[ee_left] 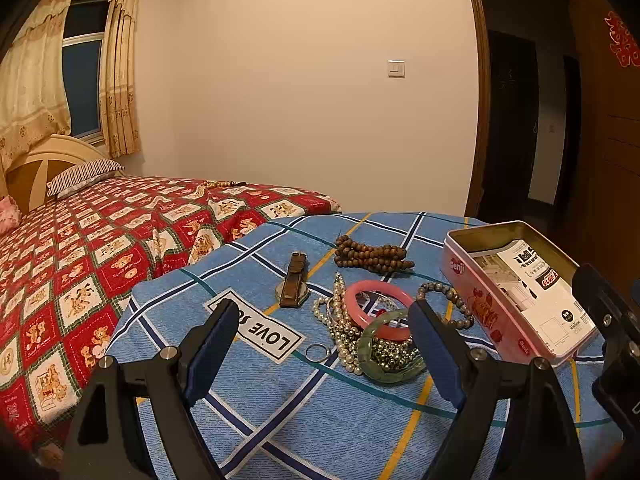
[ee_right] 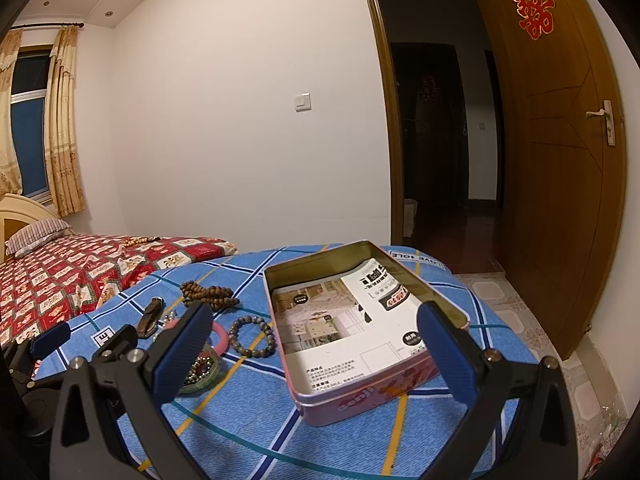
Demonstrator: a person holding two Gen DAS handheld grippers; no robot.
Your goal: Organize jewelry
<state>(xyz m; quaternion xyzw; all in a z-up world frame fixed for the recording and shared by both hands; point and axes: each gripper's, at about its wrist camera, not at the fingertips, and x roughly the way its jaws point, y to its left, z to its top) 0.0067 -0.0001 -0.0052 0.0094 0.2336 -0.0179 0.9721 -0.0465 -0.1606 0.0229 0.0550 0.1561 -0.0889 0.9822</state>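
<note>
On a blue checked cloth (ee_left: 280, 400) lies a heap of jewelry: a pink bangle (ee_left: 356, 312), a green jade bangle (ee_left: 390, 376), pearl strands (ee_left: 340, 332), a grey bead bracelet (ee_left: 452, 300), brown wooden beads (ee_left: 372, 256), a brown-strapped watch (ee_left: 294, 280) and a small metal ring (ee_left: 317, 352). An open pink tin (ee_left: 516, 292) with a paper leaflet inside stands to the right. My left gripper (ee_left: 324, 344) is open, low above the cloth just before the heap. My right gripper (ee_right: 316, 344) is open, held over the near end of the tin (ee_right: 360, 396). The grey bracelet (ee_right: 252, 336) lies left of the tin.
A bed with a red patterned cover (ee_left: 100, 248) lies left of the cloth, with a string of beads (ee_left: 218, 184) on it. A wall stands behind, and an open brown door (ee_right: 560, 160) with a tiled floor (ee_right: 504, 304) is to the right.
</note>
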